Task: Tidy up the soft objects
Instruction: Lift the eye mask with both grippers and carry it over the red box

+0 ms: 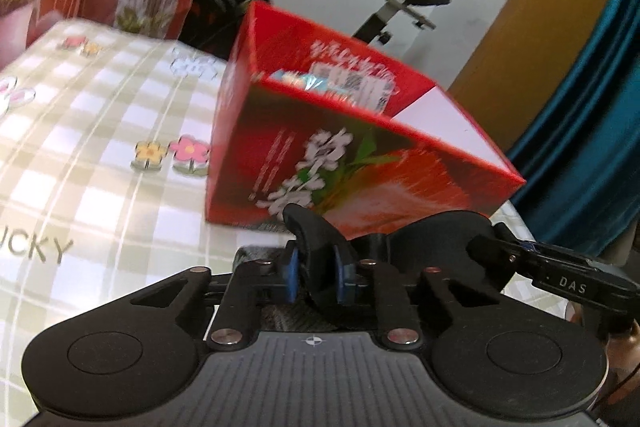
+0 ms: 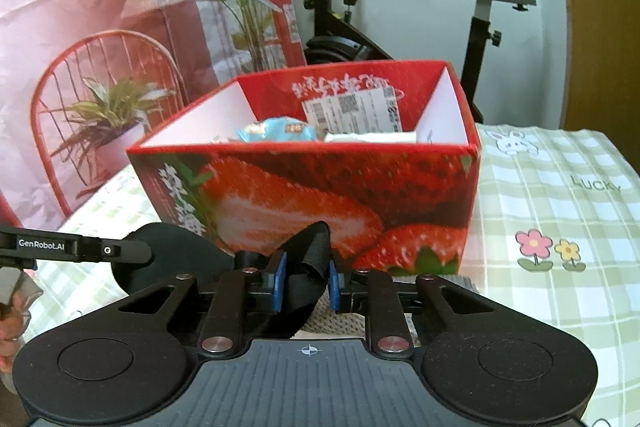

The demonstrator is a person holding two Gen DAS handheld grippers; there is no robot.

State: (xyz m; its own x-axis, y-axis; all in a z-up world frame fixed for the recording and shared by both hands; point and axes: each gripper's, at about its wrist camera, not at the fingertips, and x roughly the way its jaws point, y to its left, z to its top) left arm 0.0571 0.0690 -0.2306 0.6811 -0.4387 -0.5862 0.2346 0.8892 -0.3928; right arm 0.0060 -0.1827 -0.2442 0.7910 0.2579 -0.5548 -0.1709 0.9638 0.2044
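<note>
A black soft piece shaped like an eye mask [image 1: 436, 239] hangs between my two grippers, just in front of the red strawberry box [image 1: 360, 167]. My left gripper [image 1: 316, 277] is shut on one black end of it, its blue pads pressing the fabric. My right gripper [image 2: 306, 281] is shut on the twisted black strap [image 2: 310, 259], and the mask's wide lobe [image 2: 176, 253] spreads to the left. The open box [image 2: 320, 187] stands on the checked cloth and holds a blue snack packet [image 2: 276, 131] and a white packet [image 2: 372, 137].
The checked cloth with flower prints [image 2: 552, 211] covers the table [image 1: 80, 155]. A printed backdrop with plants and a red chair [image 2: 100, 67] stands at the left. Behind the box are an exercise bike [image 2: 332, 7], a wooden door [image 1: 520, 27] and a teal curtain [image 1: 592, 107].
</note>
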